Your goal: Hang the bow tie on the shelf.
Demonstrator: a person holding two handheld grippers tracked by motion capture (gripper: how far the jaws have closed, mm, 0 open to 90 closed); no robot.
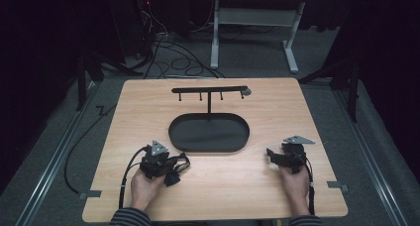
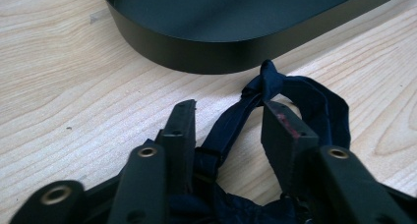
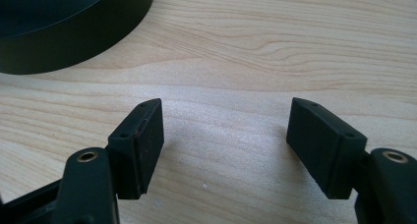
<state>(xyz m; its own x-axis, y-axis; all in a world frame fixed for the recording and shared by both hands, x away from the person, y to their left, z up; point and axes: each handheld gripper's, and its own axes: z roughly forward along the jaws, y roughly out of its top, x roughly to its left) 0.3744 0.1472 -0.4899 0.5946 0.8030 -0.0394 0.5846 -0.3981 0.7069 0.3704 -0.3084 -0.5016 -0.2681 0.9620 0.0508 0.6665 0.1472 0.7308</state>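
A matte black oval tray with a T-shaped hook rack is seen on the pale wood-grain table. A dark knotted fabric strap is shown in the left gripper view, lying between the parted jaws of the left gripper beside the tray wall. The right gripper is held wide apart over bare wood

table: pale wood, visible grain, smooth satin | tray: black, looked like metal, matt with faint sheen | hook stand: thin black matt metal | strap: dark navy cloth, soft, knotted | gripper jaws: black matt plastic, brass-looking rivets | floor: grey carpet, rough
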